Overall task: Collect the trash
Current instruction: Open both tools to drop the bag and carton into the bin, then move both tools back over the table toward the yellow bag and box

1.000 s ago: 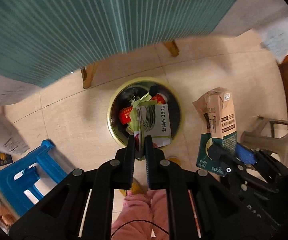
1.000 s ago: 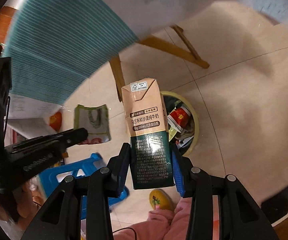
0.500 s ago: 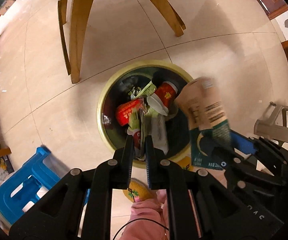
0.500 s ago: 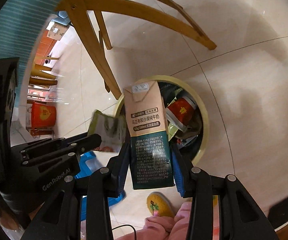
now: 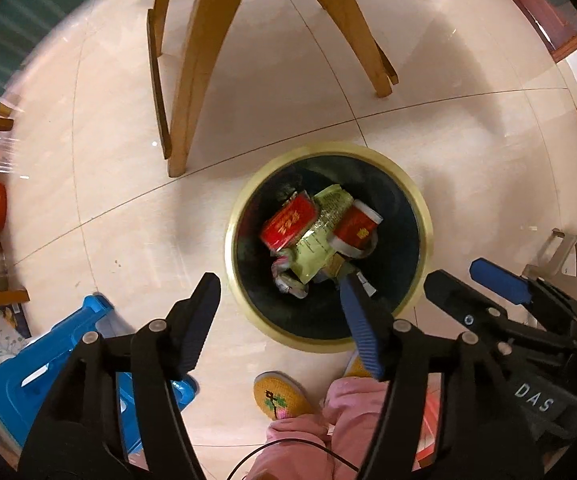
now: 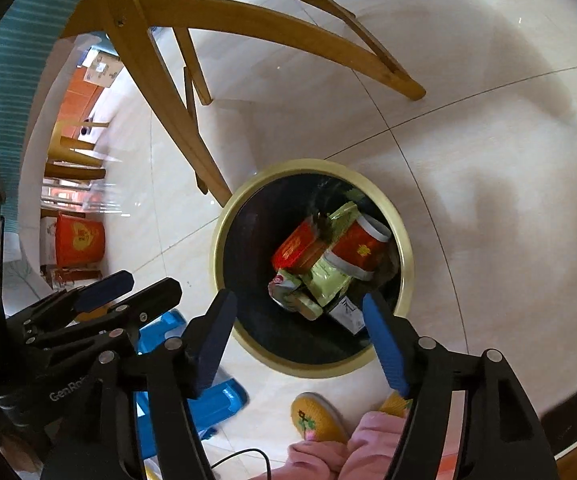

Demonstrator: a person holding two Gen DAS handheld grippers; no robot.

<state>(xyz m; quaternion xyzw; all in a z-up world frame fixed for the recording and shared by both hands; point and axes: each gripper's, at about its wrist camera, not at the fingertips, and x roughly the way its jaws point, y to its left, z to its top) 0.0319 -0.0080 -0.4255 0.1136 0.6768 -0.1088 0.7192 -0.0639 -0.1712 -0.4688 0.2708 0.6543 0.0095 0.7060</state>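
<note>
Pale glossy floor tiles (image 5: 428,148) spread under both cameras, crossed by thin grout lines. Curved wooden chair legs (image 5: 196,80) stand beyond the bin, a blue plastic step stool (image 5: 20,376) sits to the left near a red drum with a gold emblem (image 6: 80,240), and yellow embroidered slippers (image 5: 280,400) below pink trouser legs (image 5: 328,432) show at the lower edge.

Between these stands a round black waste bin with a brass-coloured rim (image 5: 424,216). Inside it lies the collected trash: a red packet with gold lettering (image 5: 288,226), a red paper cup with a white lip (image 5: 356,228), a pale green printed wrapper (image 5: 320,248) lying between them, and a crumpled pink-and-green wrapper (image 6: 288,292) lower down, all touching in one heap.

The left gripper (image 5: 280,304) hangs above the bin's near rim with its blue-padded fingers spread wide and nothing between them. The right gripper (image 6: 300,316) is likewise spread and empty over the bin.
</note>
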